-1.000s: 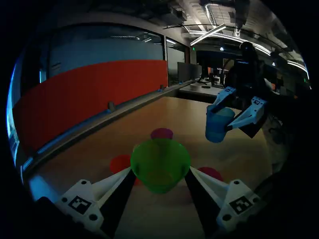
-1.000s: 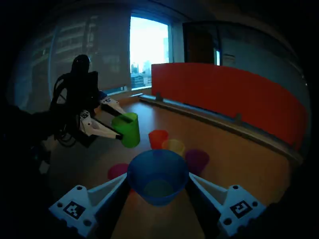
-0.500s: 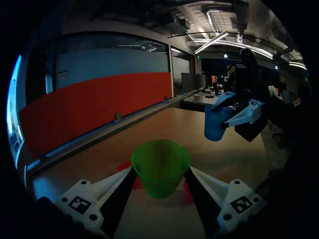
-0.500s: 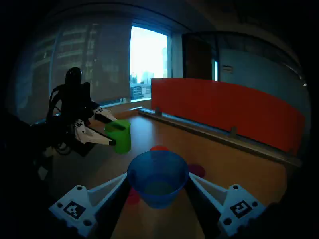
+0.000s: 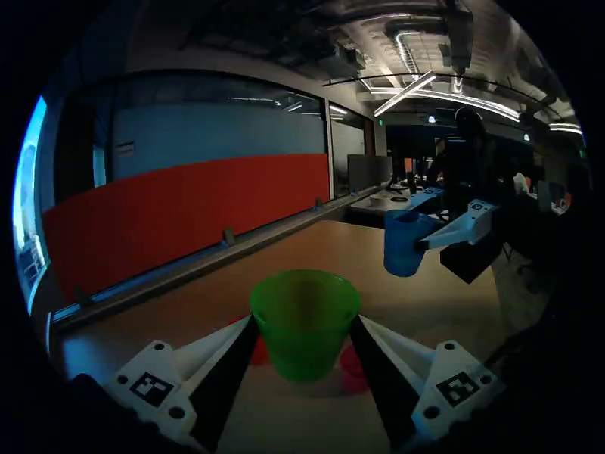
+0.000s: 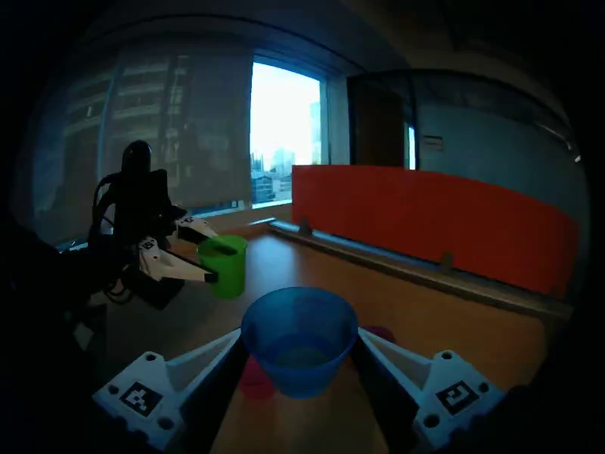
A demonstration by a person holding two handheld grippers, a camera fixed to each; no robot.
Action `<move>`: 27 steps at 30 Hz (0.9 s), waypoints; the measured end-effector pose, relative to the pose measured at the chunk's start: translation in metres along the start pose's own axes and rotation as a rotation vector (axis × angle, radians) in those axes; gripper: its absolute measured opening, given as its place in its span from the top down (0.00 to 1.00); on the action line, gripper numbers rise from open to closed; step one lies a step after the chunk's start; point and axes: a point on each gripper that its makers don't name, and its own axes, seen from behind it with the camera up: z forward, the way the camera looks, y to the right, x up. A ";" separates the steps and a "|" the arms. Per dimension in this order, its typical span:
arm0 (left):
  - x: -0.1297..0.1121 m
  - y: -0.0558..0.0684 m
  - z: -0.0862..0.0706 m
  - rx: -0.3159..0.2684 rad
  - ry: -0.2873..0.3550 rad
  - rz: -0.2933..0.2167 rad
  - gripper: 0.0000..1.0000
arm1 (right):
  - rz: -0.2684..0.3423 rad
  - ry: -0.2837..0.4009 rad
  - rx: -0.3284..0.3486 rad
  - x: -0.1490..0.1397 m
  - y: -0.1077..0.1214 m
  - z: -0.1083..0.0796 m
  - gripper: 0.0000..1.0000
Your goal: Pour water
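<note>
The left gripper (image 5: 302,333) has its jaws clamped on the sides of a green cup (image 5: 305,303). The right gripper (image 6: 300,340) grips a blue cup (image 6: 299,321) the same way, and both cups are upright in the air above the wooden table (image 5: 355,250), well apart. I'd judge this the carry before the pour: next, one rim must come over the other cup's mouth and tip slowly, though I cannot tell which cup gives. The blue cup is see-through plastic with a pale patch at the bottom, maybe a little water, but the light is too dim to be sure.
</note>
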 end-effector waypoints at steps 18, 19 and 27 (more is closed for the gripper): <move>0.007 0.006 -0.009 -0.005 0.036 -0.027 0.16 | -0.022 0.117 -0.012 0.026 0.001 0.007 0.10; 0.007 0.006 -0.009 -0.005 0.037 -0.027 0.16 | -0.023 0.119 -0.012 0.027 0.001 0.007 0.10; 0.009 0.008 -0.011 -0.003 0.046 -0.023 0.16 | -0.039 0.137 -0.009 0.035 0.002 0.010 0.10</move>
